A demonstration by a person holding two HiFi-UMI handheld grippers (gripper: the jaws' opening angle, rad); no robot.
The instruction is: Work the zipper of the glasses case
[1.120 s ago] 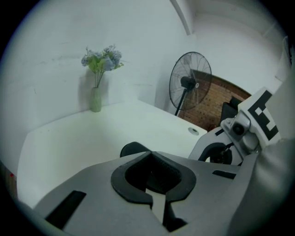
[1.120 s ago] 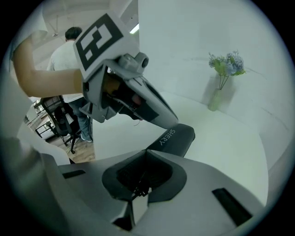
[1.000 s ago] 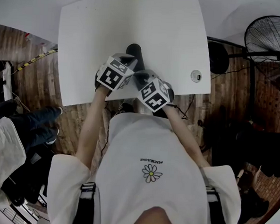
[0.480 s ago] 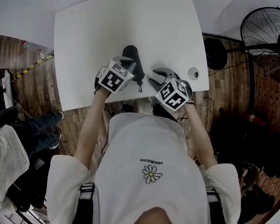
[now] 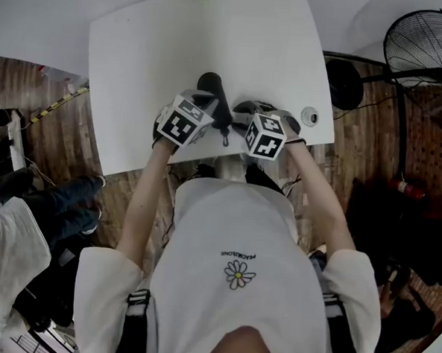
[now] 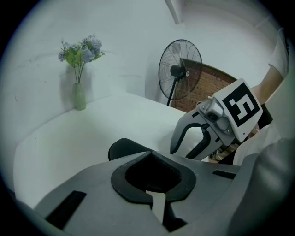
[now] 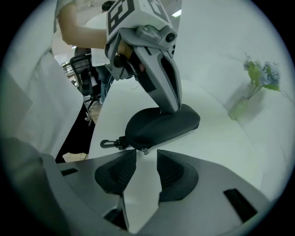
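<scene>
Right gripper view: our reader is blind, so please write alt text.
Black case on a white table, gripped at its top by the left gripper. The right gripper, jaws just opened and empty, faces its zipper pull.

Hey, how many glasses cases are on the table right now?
1. The black glasses case lies near the table's front edge, gripped by the left claw; the right claw, jaws just opened and empty, points at its zipper pull. No other shows.

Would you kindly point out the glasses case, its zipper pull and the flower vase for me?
glasses case [image 7: 161, 123]: right gripper view, middle of its black top shell.
zipper pull [image 7: 144, 150]: right gripper view, small metal tab at the case's near edge.
flower vase [image 6: 79, 97]: left gripper view, its green glass body.
</scene>
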